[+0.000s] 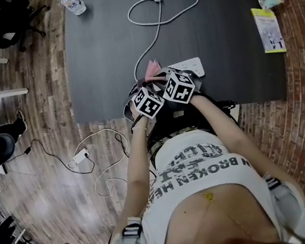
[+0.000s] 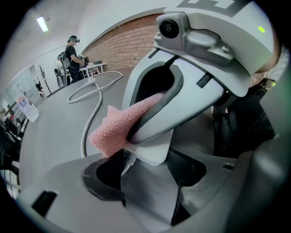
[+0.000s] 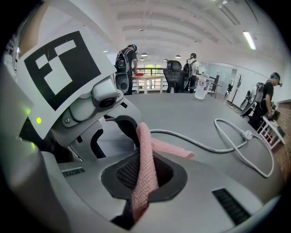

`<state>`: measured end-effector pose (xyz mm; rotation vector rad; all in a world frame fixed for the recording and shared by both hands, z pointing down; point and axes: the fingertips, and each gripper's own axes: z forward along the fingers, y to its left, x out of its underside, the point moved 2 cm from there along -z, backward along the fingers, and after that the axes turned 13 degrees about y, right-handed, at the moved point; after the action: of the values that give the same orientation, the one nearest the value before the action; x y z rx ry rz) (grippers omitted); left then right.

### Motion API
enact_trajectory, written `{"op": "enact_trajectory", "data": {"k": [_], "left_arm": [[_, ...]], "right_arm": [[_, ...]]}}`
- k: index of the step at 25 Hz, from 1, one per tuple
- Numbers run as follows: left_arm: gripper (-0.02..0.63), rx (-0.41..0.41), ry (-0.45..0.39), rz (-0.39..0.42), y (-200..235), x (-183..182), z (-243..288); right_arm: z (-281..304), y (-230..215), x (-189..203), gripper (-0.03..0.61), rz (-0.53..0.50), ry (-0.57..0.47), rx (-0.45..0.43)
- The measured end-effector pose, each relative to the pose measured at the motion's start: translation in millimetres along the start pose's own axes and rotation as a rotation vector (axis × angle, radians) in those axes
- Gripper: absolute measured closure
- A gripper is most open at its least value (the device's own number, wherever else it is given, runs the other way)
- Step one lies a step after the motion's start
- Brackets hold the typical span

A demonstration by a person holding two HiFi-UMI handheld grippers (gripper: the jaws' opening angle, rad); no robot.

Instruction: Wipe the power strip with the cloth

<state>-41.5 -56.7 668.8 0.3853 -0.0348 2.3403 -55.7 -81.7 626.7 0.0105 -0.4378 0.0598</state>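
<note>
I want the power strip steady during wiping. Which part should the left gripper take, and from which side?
Probably its cord end, from the near table edge: the power strip lies lengthwise close to that edge, and this leaves its long top free for the cloth.

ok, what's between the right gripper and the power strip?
The pink cloth, clamped in the right gripper, over the white power strip; left gripper view shows it.
</note>
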Motion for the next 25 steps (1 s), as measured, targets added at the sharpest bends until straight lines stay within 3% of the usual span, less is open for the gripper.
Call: {"op": "enact_trajectory", "data": {"k": [25], "left_arm": [[0.331,0.009,0.014,-0.005,1.4,-0.4,-0.2]], "right_arm": [[-9.5,-10.8,18.8,0.561,0.012,0.015,0.046]]}}
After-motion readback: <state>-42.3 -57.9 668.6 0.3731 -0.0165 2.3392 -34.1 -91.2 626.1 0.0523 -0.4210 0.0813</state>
